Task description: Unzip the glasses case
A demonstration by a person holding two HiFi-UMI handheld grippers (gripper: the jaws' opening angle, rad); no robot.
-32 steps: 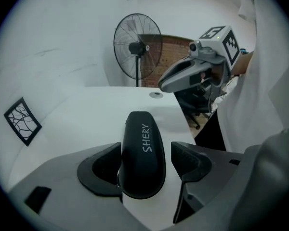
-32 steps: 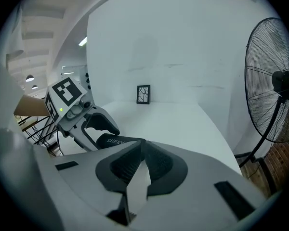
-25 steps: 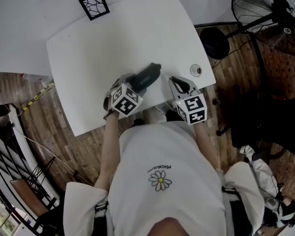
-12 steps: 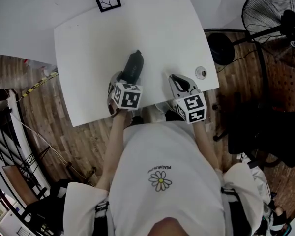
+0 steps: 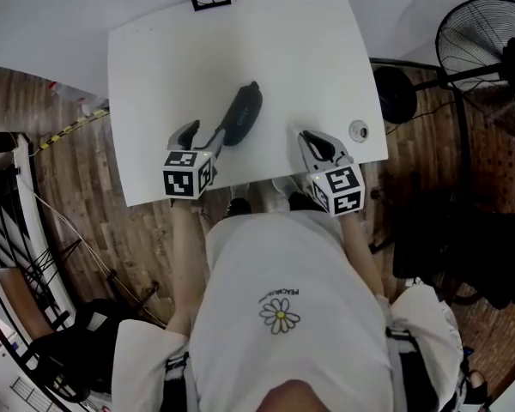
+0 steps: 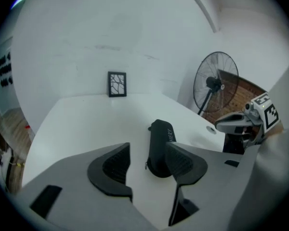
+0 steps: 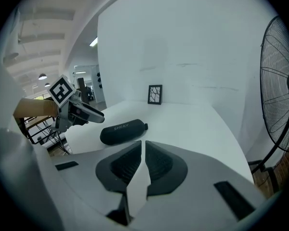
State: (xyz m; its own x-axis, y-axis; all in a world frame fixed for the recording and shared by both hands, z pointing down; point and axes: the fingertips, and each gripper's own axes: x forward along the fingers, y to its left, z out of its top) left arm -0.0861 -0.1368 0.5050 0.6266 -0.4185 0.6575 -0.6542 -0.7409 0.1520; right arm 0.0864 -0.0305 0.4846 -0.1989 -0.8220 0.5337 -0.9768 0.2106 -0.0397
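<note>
- Glasses case [image 5: 242,112]: flat on the white table [image 5: 283,58], just beyond the left gripper [image 5: 200,134]
- Left gripper: jaws wide, just been closing, nothing between them
- Right gripper [image 5: 311,139]: jaws together, empty, near the table edge

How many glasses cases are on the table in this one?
1. The glasses case lies on the white table, just ahead of the left gripper. Nearly the whole tabletop shows, so a hidden second one is unlikely.
</note>
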